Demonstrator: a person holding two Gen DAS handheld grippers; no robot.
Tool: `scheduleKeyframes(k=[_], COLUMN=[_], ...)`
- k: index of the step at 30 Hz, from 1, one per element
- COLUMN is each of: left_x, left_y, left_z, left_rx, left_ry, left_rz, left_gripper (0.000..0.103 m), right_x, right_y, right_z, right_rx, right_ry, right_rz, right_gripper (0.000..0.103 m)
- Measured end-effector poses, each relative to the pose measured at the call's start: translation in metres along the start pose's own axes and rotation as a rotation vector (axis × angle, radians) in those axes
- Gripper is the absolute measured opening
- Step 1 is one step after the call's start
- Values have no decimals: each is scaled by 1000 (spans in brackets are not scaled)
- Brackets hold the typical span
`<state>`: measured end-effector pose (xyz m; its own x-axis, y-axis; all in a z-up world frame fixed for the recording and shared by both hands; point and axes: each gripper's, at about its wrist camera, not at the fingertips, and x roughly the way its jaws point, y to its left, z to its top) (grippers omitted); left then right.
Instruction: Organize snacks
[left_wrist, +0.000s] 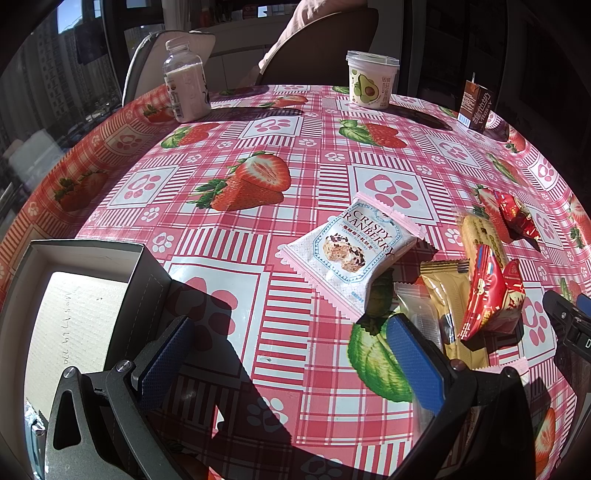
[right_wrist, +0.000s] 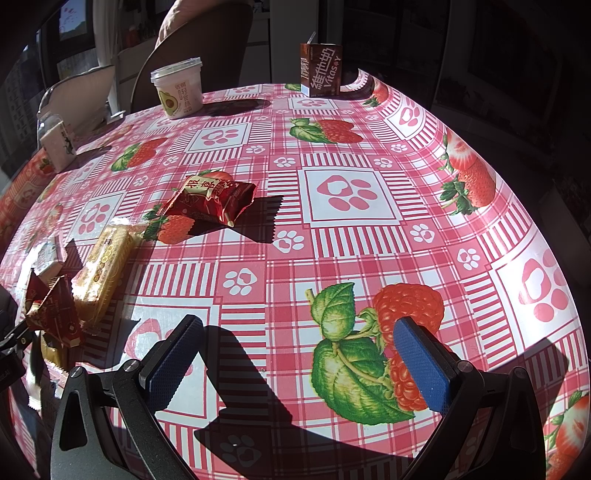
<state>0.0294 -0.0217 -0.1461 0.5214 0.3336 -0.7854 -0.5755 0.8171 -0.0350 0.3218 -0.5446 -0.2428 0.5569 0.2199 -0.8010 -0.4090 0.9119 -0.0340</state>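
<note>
Several snacks (left_wrist: 476, 291) beside left tool (left_wrist: 291, 347).

Open stretch of pink strawberry-print tablecloth (left_wrist: 258, 258) runs from the white Crispy Cranberry packet (left_wrist: 351, 254) toward the far edge; nothing on it.

Left of the packet: open grey cardboard box (left_wrist: 85, 295) at the near-left edge, bare cloth between the two.

Right of the packet: crowded. Gold foil wrapper (left_wrist: 443, 291), red foil snack (left_wrist: 487, 299), pale yellow biscuit pack (left_wrist: 476, 236) and a second red wrapped sweet (left_wrist: 513, 218) lie close together, narrow gaps only.

Far beyond the packet: clear plastic milk bottle (left_wrist: 186, 86), avocado-print yoghurt cup (left_wrist: 371, 79), brown drink carton (left_wrist: 476, 105), well apart from each other.

Right wrist view: cloth right of the red sweet (right_wrist: 210, 201) is bare to the table edge.
</note>
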Motion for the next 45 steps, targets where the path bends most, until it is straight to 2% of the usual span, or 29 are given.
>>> scheduleKeyframes(k=[45], left_x=[-6], left_y=[1], left_z=[2], left_rx=[-2], left_ry=[-1], left_rz=[-1], left_gripper=[103], right_x=[0], right_y=[0], right_z=[1], right_rx=[0], right_ry=[0], right_rz=[0], right_gripper=[103])
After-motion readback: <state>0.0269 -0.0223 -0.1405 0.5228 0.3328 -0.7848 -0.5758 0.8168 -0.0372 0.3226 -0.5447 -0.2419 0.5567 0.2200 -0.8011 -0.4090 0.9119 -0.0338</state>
